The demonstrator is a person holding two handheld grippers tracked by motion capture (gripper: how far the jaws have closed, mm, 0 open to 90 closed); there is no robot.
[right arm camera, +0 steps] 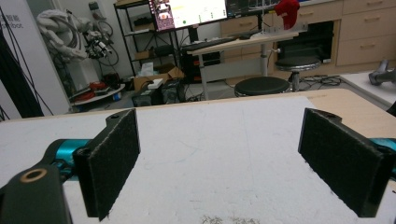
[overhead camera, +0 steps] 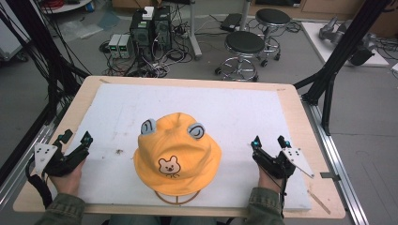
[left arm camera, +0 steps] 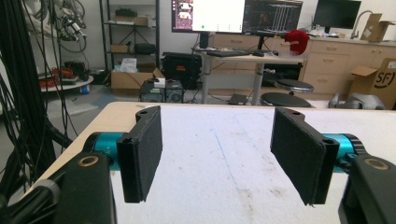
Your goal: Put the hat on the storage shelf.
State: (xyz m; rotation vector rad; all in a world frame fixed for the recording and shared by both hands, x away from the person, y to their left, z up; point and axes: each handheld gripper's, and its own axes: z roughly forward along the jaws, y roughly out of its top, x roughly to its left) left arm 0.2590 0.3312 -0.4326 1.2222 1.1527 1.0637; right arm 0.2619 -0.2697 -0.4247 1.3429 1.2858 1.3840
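Observation:
A yellow bucket hat (overhead camera: 177,152) with two grey ears and a small bear face sits on a wire stand near the front middle of the white mat (overhead camera: 234,108). My left gripper (overhead camera: 75,139) rests at the mat's left edge, open, well left of the hat. My right gripper (overhead camera: 269,140) rests toward the mat's right side, open, right of the hat. In the left gripper view the left gripper (left arm camera: 219,156) has wide-apart jaws over bare mat. The right gripper (right arm camera: 236,161) in its own view stands the same, nothing between its pads.
The mat lies on a wooden table (overhead camera: 300,122). Behind the table are two black stools (overhead camera: 244,44), computer boxes with cables (overhead camera: 150,28) and black frame legs (overhead camera: 338,56). A dark crumb spot (overhead camera: 119,151) lies on the mat left of the hat.

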